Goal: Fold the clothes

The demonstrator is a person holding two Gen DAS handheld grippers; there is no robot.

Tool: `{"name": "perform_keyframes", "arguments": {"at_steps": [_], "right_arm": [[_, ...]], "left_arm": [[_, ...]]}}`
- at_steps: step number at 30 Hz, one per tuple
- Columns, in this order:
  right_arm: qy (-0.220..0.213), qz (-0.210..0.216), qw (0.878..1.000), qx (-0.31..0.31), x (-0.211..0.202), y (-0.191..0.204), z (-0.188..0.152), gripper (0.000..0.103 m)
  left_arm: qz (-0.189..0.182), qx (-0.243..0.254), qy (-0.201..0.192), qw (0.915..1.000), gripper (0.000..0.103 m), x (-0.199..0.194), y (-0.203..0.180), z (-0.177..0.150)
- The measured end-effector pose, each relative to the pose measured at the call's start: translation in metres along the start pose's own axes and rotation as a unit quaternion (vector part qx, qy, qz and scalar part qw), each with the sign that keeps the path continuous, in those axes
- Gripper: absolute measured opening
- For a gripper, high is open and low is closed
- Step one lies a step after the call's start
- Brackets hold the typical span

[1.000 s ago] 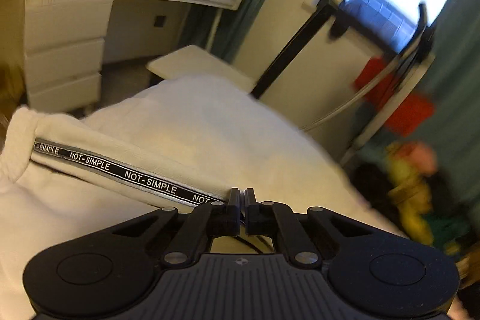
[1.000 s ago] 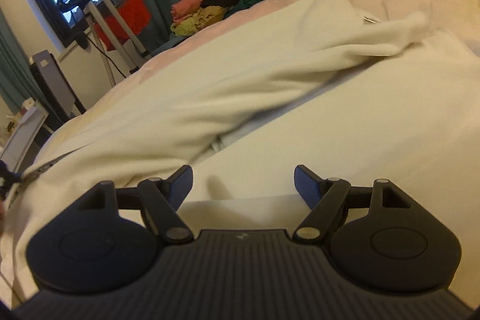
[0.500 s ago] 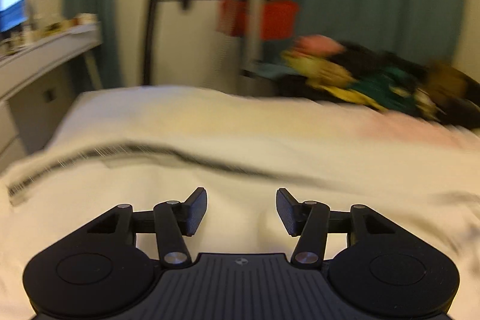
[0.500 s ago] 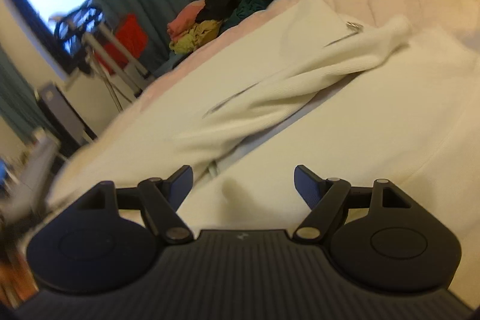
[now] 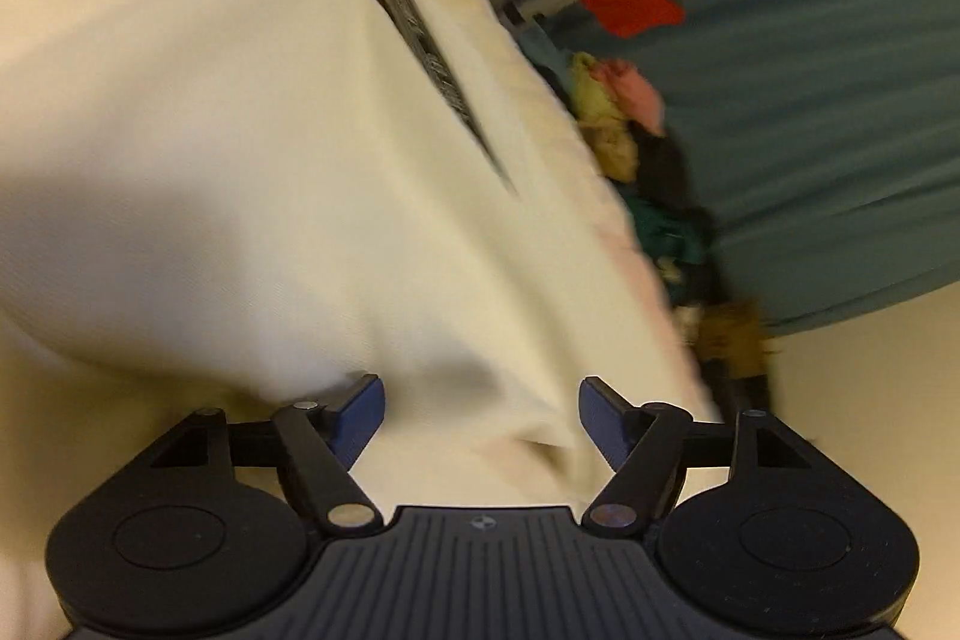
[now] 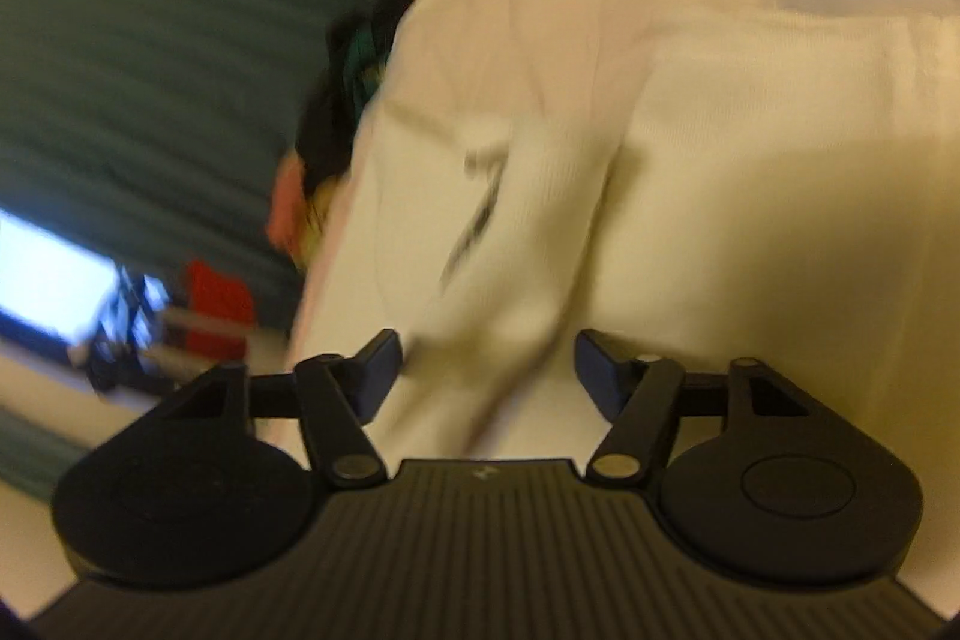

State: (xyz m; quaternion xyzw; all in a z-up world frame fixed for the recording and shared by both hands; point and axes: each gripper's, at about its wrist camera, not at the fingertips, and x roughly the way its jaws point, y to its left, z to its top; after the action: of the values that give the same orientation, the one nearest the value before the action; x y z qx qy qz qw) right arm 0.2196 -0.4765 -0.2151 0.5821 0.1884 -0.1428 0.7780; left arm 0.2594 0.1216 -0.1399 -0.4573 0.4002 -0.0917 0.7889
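— How do the tongs stand?

— The left gripper [image 5: 482, 415] is spread wide with nothing between its fingers, low over the cream garment [image 5: 240, 130]. The right gripper [image 6: 486, 370] is released too, its jaws apart over the same pale cloth [image 6: 750, 220], holding nothing.

— And the garment itself?

— Spread over the bed, a black printed band [image 5: 396, 10] running along it in the left view and a sleeve-like fold [image 6: 540, 196] lying across it in the right view. Both views are tilted and blurred, so I cannot tell how neatly it lies.

— Which step is this?

— My judgement: between grasps. A fold may be laid and let go, or the tongs may be coming in for an edge; these views fit either.

— What does a coming grasp call for?

— Closing on a single edge or corner, not a bunched handful, with both tongs level.

— Anything else around?

— A pile of coloured clothes [image 5: 624, 112] beyond the bed, by a green curtain [image 5: 840, 100].
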Motion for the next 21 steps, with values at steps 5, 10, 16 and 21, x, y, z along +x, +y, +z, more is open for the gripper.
{"name": "perform_keyframes", "arguments": {"at_steps": [5,10,16,21], "right_arm": [[-0.043,-0.03,0.998,-0.016,0.026,0.006,0.027,0.009],[-0.093,-0.009,0.993,-0.07,0.028,0.027,0.049,0.006],[-0.083,-0.109,0.971,-0.198,0.044,0.019,0.045,0.006],[-0.083,-0.129,0.946,-0.286,0.024,0.04,0.031,0.013]], "left_arm": [[0.016,0.033,0.019,0.9991,0.074,0.019,0.011,0.005],[0.027,0.069,0.022,0.997,0.074,0.03,0.009,0.002],[0.069,0.187,0.006,0.9798,0.074,0.025,-0.018,-0.024],[0.102,0.271,-0.019,0.9571,0.075,0.008,-0.044,-0.057]]}}
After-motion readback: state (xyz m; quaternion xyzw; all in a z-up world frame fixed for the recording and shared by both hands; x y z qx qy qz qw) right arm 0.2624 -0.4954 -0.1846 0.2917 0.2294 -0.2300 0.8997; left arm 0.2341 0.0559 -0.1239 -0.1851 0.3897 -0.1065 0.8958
